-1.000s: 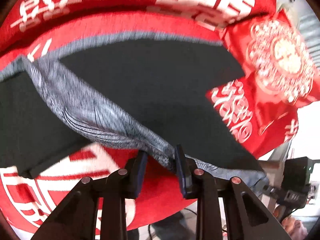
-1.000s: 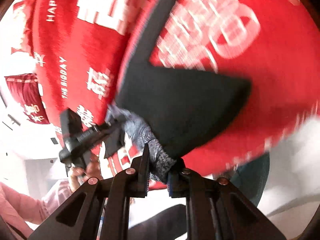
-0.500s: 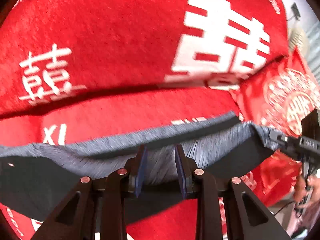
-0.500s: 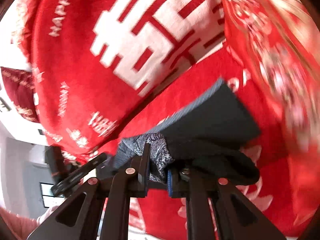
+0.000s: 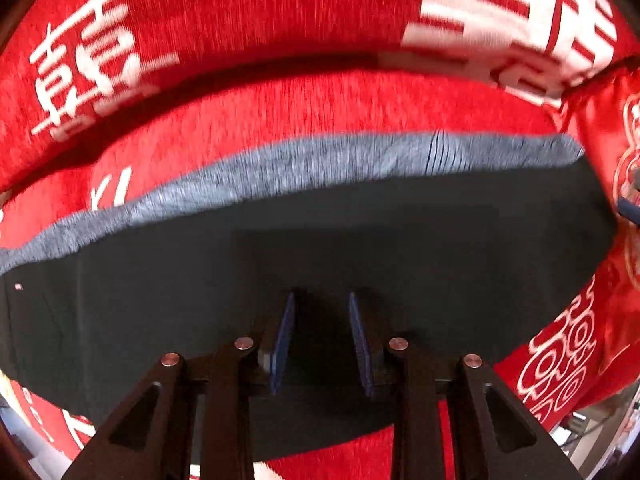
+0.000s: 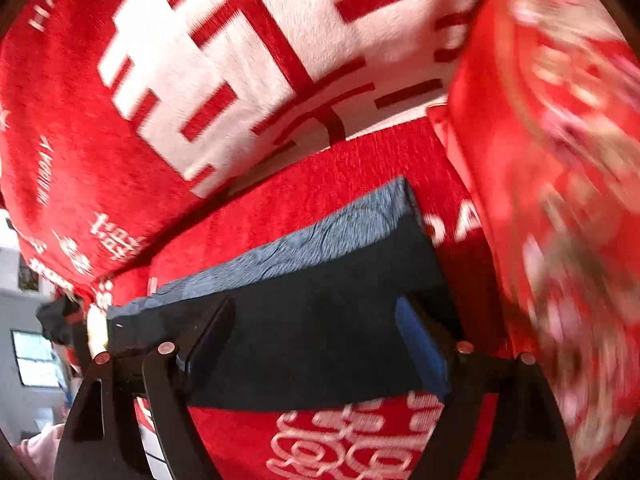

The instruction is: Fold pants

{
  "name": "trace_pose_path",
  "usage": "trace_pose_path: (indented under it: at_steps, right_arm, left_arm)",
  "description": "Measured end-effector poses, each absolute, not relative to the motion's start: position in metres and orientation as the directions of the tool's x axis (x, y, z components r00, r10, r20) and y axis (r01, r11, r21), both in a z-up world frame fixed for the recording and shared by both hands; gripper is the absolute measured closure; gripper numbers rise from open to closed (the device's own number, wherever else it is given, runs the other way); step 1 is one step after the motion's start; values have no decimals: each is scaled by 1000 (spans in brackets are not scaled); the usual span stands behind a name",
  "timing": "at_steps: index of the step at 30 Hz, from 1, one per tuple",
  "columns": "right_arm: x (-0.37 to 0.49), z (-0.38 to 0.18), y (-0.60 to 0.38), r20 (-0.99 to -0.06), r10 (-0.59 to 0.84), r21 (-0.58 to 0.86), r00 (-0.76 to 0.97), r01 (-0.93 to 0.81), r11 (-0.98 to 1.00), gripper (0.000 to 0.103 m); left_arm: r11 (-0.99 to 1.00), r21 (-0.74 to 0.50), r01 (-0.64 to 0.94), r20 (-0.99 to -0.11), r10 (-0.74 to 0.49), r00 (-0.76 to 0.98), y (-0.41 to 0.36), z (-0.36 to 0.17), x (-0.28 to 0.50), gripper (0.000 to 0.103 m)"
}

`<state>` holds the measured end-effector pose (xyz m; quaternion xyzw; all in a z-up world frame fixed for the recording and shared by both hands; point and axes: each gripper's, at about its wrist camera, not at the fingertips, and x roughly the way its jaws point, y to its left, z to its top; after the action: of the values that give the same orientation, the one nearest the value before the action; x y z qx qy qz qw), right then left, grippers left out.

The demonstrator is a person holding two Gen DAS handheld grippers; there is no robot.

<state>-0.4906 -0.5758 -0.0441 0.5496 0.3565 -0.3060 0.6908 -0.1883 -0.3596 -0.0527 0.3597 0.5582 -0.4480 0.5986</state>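
**Both tools released, pants lying flat on the red blanket**

We see the dark folded pants with a heathered grey waistband (image 5: 320,248) spread flat on the red plush blanket printed with white characters (image 5: 248,12). In the left wrist view the grey band runs across the far edge of the pants, from 9 o'clock up toward 2 o'clock, with the dark cloth filling the middle of the frame below it.

Our left tool (image 5: 322,340) is parted, blue pads facing each other with a gap between them and only dark cloth visible behind. Nothing is pinched. We cannot tell whether the tips touch the fabric or sit just above it.

In the right wrist view the pants (image 6: 320,320) show as a dark block with the grey band along its far side, running from 9 o'clock to 1 o'clock. Our right tool (image 6: 316,344) is spread wide, one finger at each side of the dark block, nothing clamped between the pads.

A red cushion with a pale ornate pattern (image 6: 560,200) sits at 3 o'clock of the pants in the right view, heavily blurred. The same cushion (image 5: 624,160) shows at the 3 o'clock edge of the left view, just beside the end of the waistband.
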Motion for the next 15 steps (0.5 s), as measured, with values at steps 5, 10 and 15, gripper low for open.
trace_pose_path:
  at_steps: [5, 10, 15]
  right_arm:
    - [-535, -74, -531, -852, -18, 523, 523, 852, 9, 33]
    - [-552, -107, -533, -824, -55, 566, 564, 815, -121, 71]
    - [-553, -88, -535, -801, -71, 598, 594, 800, -51, 96]
  left_arm:
    - [358, -28, 933, -990, -139, 23, -353, -51, -190, 20]
    - [349, -19, 937, -992, -123, 25, -355, -53, -188, 20]
    - [362, -20, 932, -986, -160, 41, -358, -35, -186, 20]
